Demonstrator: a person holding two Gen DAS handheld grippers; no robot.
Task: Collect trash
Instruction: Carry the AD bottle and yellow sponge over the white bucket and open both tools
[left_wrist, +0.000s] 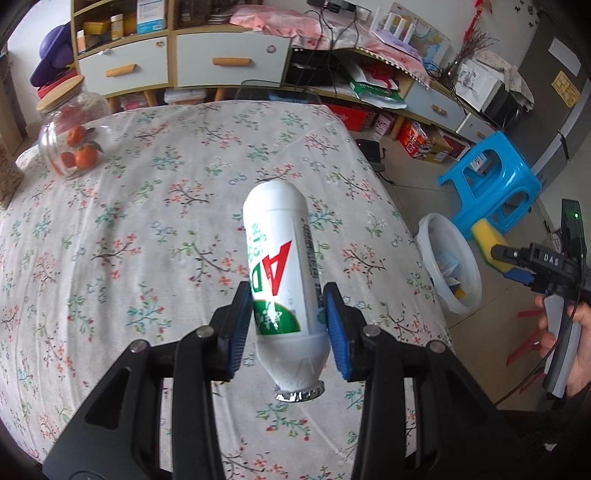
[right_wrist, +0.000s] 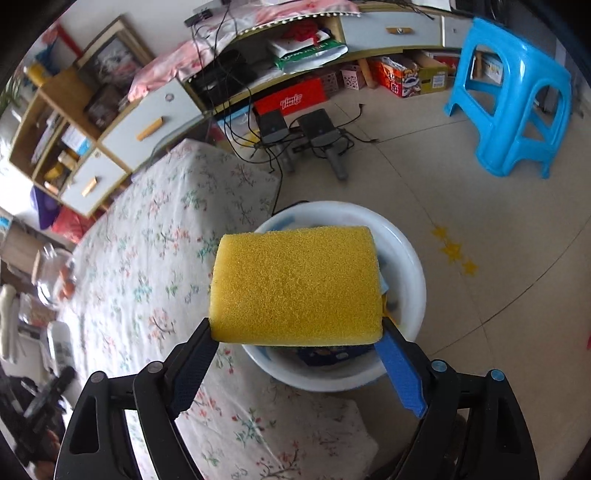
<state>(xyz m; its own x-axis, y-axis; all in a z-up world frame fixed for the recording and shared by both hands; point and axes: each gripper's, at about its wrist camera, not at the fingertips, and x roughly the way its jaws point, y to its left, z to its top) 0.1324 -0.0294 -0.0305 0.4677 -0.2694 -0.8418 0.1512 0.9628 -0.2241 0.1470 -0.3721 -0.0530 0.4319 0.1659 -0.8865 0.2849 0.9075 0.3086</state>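
My left gripper (left_wrist: 288, 314) is shut on a white drink bottle (left_wrist: 280, 266) with green and red print, held upside down, foil mouth toward me, above the floral tablecloth (left_wrist: 129, 229). My right gripper (right_wrist: 295, 332) is shut on a yellow sponge (right_wrist: 295, 288) and holds it above a white bin (right_wrist: 410, 266) that stands on the floor beside the table and holds several pieces of trash. In the left wrist view the right gripper (left_wrist: 495, 254) with the sponge (left_wrist: 485, 240) shows at the right, over the bin (left_wrist: 450, 262).
A glass jar of oranges (left_wrist: 72, 136) stands on the table's far left. A blue plastic stool (right_wrist: 513, 99) stands on the floor beyond the bin. Cabinets (left_wrist: 184, 62), cables and boxes (right_wrist: 399, 77) line the wall.
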